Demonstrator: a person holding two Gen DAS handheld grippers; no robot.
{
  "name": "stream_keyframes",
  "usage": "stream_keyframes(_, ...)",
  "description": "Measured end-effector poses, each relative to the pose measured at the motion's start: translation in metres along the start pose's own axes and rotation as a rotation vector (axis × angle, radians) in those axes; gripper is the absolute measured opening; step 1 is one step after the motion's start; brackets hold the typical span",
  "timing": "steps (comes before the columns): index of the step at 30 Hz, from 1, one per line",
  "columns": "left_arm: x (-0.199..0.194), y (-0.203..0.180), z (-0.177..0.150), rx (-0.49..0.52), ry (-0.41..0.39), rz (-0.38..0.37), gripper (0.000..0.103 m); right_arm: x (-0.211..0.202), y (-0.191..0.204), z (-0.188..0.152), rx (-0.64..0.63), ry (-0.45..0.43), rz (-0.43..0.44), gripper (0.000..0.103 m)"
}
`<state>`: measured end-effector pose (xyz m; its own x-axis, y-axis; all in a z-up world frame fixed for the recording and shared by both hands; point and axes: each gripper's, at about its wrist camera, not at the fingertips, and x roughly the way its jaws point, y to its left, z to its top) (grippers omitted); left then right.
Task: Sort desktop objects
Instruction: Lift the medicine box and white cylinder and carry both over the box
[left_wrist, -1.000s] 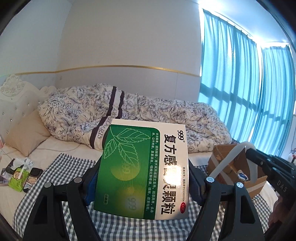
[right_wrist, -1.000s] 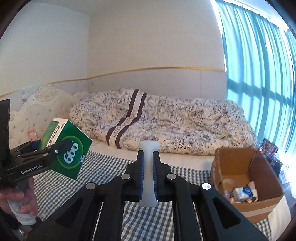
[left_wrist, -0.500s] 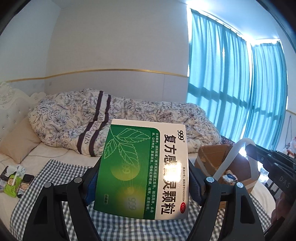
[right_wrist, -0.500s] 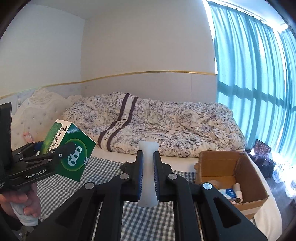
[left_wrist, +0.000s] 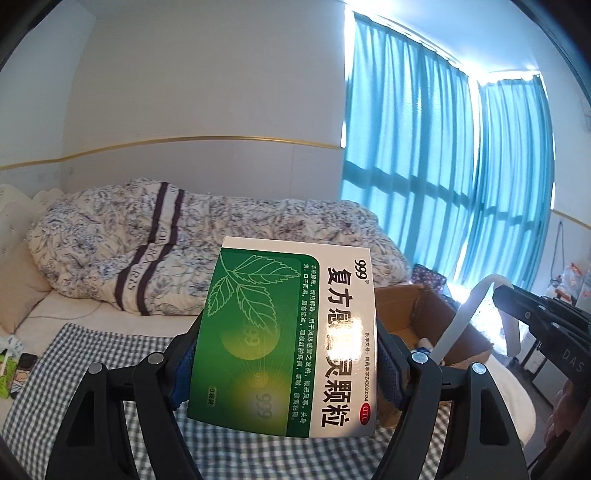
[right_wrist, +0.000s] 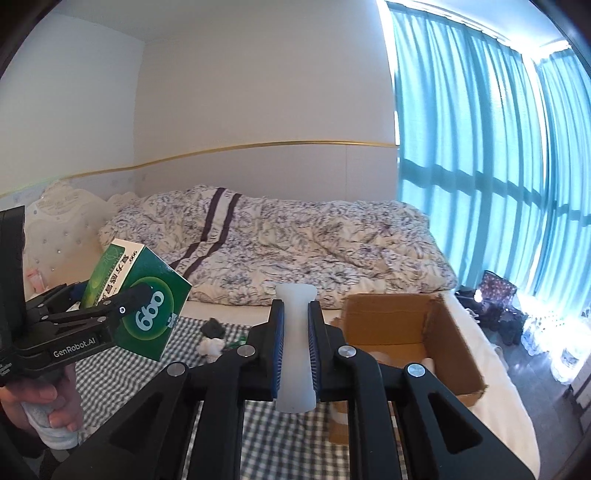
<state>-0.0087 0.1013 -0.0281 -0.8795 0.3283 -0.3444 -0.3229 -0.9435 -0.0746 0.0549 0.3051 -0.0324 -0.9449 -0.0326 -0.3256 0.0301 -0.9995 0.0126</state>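
Note:
My left gripper (left_wrist: 286, 354) is shut on a green and white medicine box (left_wrist: 284, 332), held upright above the checked cloth. The right wrist view shows the same box (right_wrist: 151, 314) at the left in that gripper (right_wrist: 110, 295), with a person's hand (right_wrist: 44, 402) on the handle. Between the blue pads of my right gripper (right_wrist: 295, 321) sits a white bone-shaped plastic piece (right_wrist: 295, 369); the gripper is shut on it. From the left wrist, that gripper (left_wrist: 502, 295) and the white piece (left_wrist: 465, 314) hang over an open cardboard box (left_wrist: 413, 310), which lies just right of the right gripper (right_wrist: 406, 332).
A checked cloth (right_wrist: 288, 435) covers the near part of the bed, with a floral quilt (right_wrist: 295, 240) bunched behind. A black object (right_wrist: 213, 326) and a white crumpled item (right_wrist: 210, 345) lie on the cloth. A green packet (left_wrist: 7, 373) lies far left. Blue curtains hang at the right.
Both grippers have swung to the right, each keeping its hold. The cardboard box now sits nearer and more central in both views.

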Motion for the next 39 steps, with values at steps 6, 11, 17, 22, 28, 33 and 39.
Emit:
stream_keyframes(6, 0.013, -0.036, 0.0, 0.026, 0.01, -0.048, 0.079, -0.008, -0.032, 0.001, 0.016, -0.003, -0.043, 0.011)
stream_keyframes(11, 0.026, -0.06, 0.002, 0.038, 0.019, -0.074, 0.079, -0.012, -0.056, 0.001, 0.037, -0.006, -0.071, 0.011)
stream_keyframes(17, 0.042, -0.086, 0.003, 0.057, 0.034, -0.106, 0.079, -0.01, -0.079, 0.0, 0.058, -0.002, -0.099, 0.011)
stream_keyframes(22, 0.053, -0.102, 0.003, 0.072, 0.045, -0.127, 0.079, -0.007, -0.095, -0.002, 0.075, 0.001, -0.113, 0.011)
stream_keyframes(28, 0.069, -0.119, 0.003, 0.085, 0.063, -0.154, 0.079, 0.0, -0.113, 0.0, 0.087, 0.005, -0.13, 0.011)
stream_keyframes(33, 0.087, -0.133, 0.002, 0.093, 0.085, -0.178, 0.079, 0.009, -0.125, 0.001, 0.093, 0.011, -0.138, 0.011)
stream_keyframes(39, 0.114, -0.15, -0.001, 0.107, 0.131, -0.199, 0.079, 0.023, -0.142, -0.003, 0.103, 0.029, -0.144, 0.011)
